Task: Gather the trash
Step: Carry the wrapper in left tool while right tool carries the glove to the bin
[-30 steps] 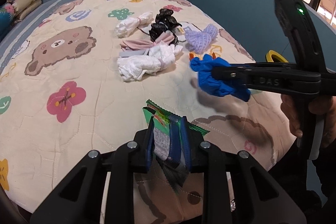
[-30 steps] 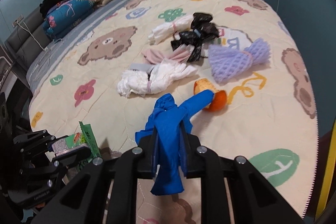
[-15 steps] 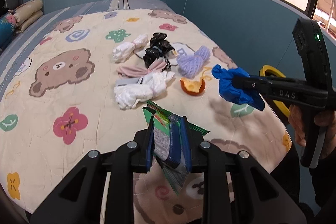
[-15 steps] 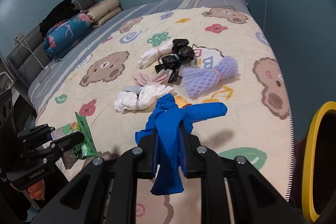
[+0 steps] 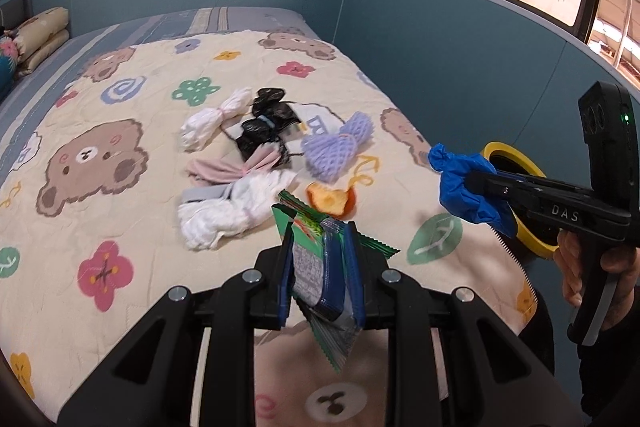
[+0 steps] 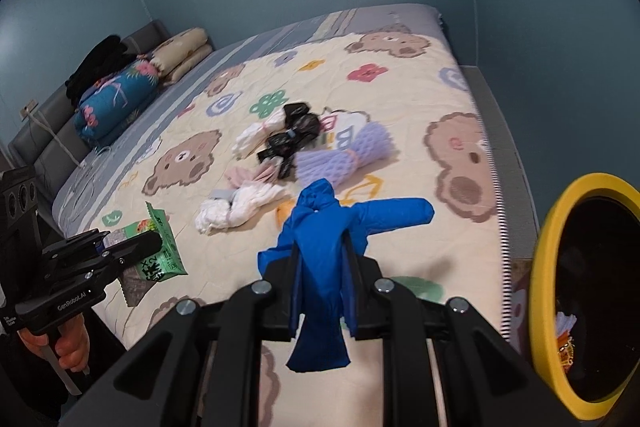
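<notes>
Above bed (image 5: 120, 227), grippers clamp green wrapper (image 5: 316, 259), blue glove (image 6: 324, 251)

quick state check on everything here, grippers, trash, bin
left gripper: shut on green snack wrapper
right gripper: shut on blue rubber glove
yellow-rimmed bin: open, trash inside
orange peel: lying on quilt
purple foam net: lying on quilt
</notes>
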`<state>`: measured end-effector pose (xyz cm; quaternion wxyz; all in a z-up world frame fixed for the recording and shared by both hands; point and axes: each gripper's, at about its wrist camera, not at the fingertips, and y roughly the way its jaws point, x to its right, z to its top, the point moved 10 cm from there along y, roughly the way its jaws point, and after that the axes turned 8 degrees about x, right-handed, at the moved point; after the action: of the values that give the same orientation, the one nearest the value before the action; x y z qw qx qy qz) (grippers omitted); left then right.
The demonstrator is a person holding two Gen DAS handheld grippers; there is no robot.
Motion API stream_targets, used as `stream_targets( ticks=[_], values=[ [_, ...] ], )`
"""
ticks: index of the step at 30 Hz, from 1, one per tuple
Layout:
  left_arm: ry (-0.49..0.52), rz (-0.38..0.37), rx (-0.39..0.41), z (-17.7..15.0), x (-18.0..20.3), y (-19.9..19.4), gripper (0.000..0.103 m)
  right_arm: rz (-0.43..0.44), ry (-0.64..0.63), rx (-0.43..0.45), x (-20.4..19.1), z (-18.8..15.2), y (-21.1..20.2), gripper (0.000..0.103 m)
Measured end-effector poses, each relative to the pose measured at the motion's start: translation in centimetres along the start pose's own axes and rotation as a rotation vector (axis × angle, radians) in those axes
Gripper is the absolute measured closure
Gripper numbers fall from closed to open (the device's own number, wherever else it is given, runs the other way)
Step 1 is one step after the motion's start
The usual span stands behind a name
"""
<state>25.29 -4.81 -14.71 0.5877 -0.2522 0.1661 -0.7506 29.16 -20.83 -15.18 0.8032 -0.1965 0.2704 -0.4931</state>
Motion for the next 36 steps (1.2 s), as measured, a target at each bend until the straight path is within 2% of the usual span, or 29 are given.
stream_targets(
  ticks=[22, 36],
  values=[
    [0.119, -0.136, 0.032, 4.6, 10.1, 3.9, 0.081, -0.16, 0.078, 0.091, 9.7, 2.6, -5.2, 0.087],
    [0.195, -0.229, 0.018, 5.2, 17.4, 6.3, 0.081, -0.278, 0.178, 0.142, 16.9, 2.5, -8.7, 0.087]
  ],
)
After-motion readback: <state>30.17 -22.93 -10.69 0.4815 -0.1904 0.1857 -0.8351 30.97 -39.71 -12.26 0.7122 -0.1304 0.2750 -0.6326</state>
